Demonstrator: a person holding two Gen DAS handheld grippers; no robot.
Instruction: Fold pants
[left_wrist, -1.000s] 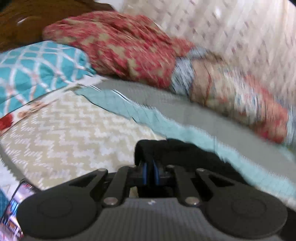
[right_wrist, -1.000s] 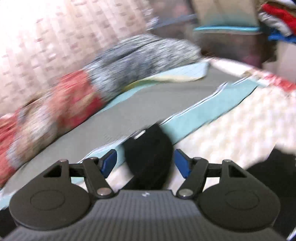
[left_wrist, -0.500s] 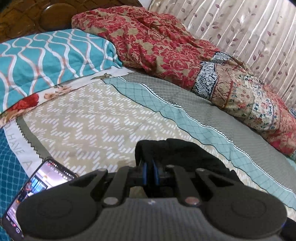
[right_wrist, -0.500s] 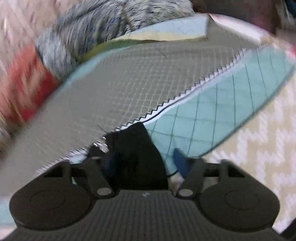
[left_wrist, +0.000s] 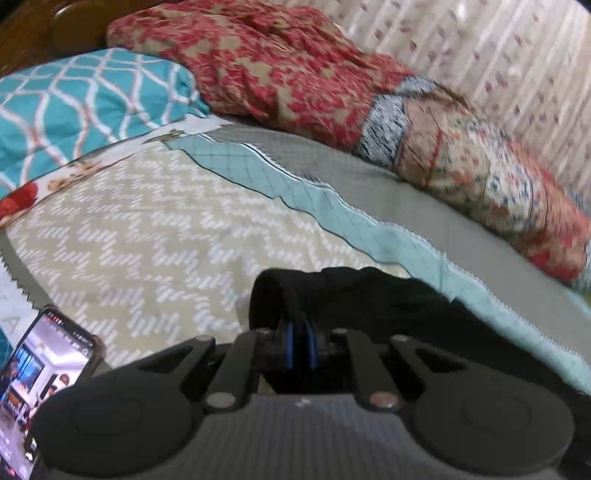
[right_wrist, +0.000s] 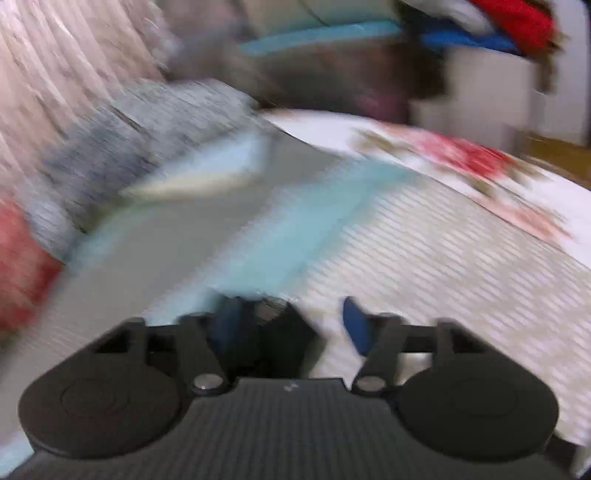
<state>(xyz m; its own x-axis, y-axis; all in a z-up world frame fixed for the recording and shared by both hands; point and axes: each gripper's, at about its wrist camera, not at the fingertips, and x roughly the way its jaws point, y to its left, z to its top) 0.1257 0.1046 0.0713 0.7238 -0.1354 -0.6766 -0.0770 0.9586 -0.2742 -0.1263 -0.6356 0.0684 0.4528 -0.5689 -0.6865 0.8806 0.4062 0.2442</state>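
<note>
While the left gripper (left_wrist: 301, 345) is sitting low over the bed, its two blue pads (left_wrist: 289, 347) are squeezed nearly together and clamping a fold of the black pants (left_wrist: 369, 299); the fabric is bunching up right at the fingertips and trailing off to the right across the bedspread (left_wrist: 147, 236), over the beige zigzag part and onto the teal grid stripe. A phone (left_wrist: 40, 384) with its screen lit is lying on the bedspread just left of the gripper; a teal patterned pillow (left_wrist: 85, 99) is sitting at the far left, and a red floral blanket (left_wrist: 277, 70) is heaped along the back, running right toward the curtain (left_wrist: 498, 59).

The right wrist view is pretty smeared with motion blur, so take it loosely; the right gripper (right_wrist: 291, 326) is showing its blue pads (right_wrist: 352, 325) spread well apart, so it's released; a dark bit of the pants (right_wrist: 284, 332) is sitting between them, closer to the left pad, and I can't tell if it's touching either one. Behind it the bedspread (right_wrist: 424, 258) is stretching away, with a grey blanket (right_wrist: 140, 136) bunched up at the back left.
</note>
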